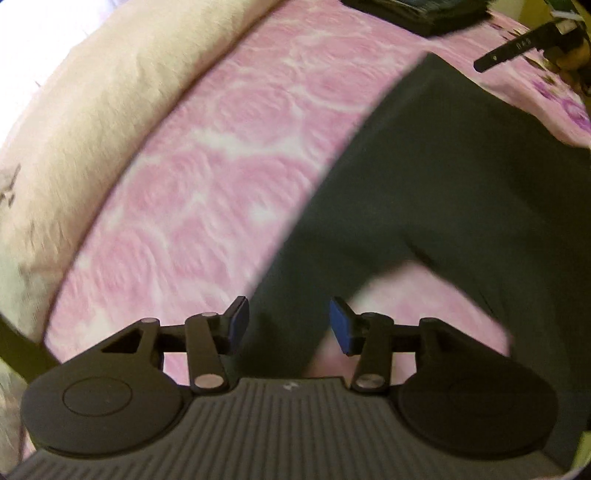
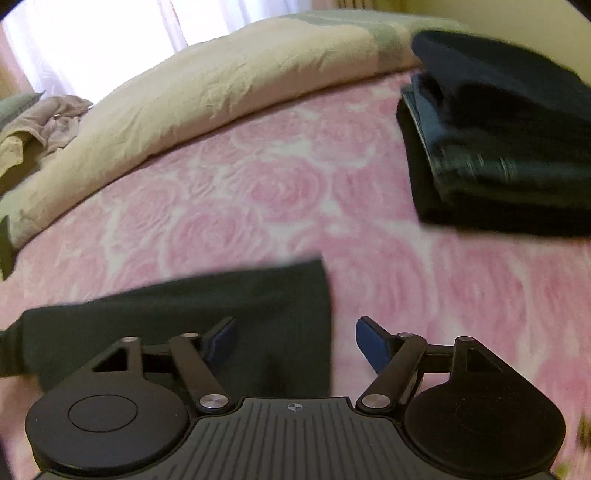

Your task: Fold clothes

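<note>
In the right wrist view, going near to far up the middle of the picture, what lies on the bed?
Dark garment → pink rose-patterned bedspread → beige rolled duvet → bright window curtain.

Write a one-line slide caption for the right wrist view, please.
Right gripper open above a dark garment on the pink rose bedspread, folded dark clothes stacked beyond.

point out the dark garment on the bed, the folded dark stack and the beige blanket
dark garment (image 1: 461,184), left wrist view, its flat middle
folded dark stack (image 2: 498,147), right wrist view, its near side
beige blanket (image 2: 221,85), right wrist view, its rumpled top
</note>
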Motion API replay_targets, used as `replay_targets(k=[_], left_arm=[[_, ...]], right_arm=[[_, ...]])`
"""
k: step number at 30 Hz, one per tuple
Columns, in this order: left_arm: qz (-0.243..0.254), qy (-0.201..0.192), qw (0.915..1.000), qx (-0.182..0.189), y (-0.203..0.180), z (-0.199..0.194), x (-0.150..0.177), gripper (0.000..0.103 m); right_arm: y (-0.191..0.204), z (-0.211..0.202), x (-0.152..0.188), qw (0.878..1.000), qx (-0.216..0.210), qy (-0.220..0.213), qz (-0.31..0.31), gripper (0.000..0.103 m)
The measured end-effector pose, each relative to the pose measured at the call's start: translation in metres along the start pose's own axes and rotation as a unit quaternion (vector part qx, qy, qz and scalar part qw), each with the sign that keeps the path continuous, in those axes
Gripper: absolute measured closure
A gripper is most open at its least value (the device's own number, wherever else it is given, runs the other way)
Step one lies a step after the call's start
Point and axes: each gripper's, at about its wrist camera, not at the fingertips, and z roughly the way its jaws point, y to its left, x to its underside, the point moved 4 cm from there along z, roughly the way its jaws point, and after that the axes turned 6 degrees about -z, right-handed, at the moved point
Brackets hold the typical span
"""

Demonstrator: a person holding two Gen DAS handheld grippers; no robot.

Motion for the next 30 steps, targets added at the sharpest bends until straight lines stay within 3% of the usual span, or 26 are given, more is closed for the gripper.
replay_targets(k=[4, 7, 11, 16, 21, 24, 27, 29, 30], left_arm=[[0.008, 0.04, 0.9991, -0.006, -0.022, -0.02, 0.063, 0.057], [0.008, 0.088, 0.9956, -0.03, -0.027, -0.038, 0.123, 0.056], [0.023, 0.132, 0.989, -0.062, -0.023, -0.063, 0.202, 0.052], [0.011, 0.153, 0.9851, -0.078, 0.004, -0.066, 0.273, 0.048], [-0.086, 0.125, 0.9867, -0.058, 0.055, -0.054, 0.309, 0.042], [-0.19, 0.1, 0.9764, -0.022, 0.083, -0.04, 0.324, 0.043], [-0.259, 0.072, 0.9625, 0.033, 0.091, -0.028, 0.331, 0.05], [-0.271, 0.058, 0.9597, 0.048, 0.088, -0.026, 0.332, 0.071], [-0.269, 0.056, 0.9601, 0.053, 0.085, -0.032, 0.332, 0.093]], right_arm=[[0.025, -0.029, 0.042, 0.999, -0.022, 0.03, 0.022, 0.03], [0.051, -0.048, 0.072, 0.997, -0.04, 0.049, 0.034, 0.029], [0.114, -0.062, 0.105, 0.993, -0.082, 0.077, 0.031, 0.029], [0.204, -0.078, 0.147, 0.989, -0.112, 0.096, -0.019, 0.029], [0.262, -0.091, 0.19, 0.991, -0.08, 0.11, -0.004, 0.029], [0.281, -0.1, 0.21, 0.993, -0.049, 0.109, 0.019, 0.029], [0.294, -0.108, 0.226, 0.994, -0.011, 0.109, 0.029, 0.029], [0.3, -0.113, 0.237, 0.992, 0.016, 0.114, 0.046, 0.029], [0.302, -0.113, 0.241, 0.991, 0.023, 0.115, 0.059, 0.029]])
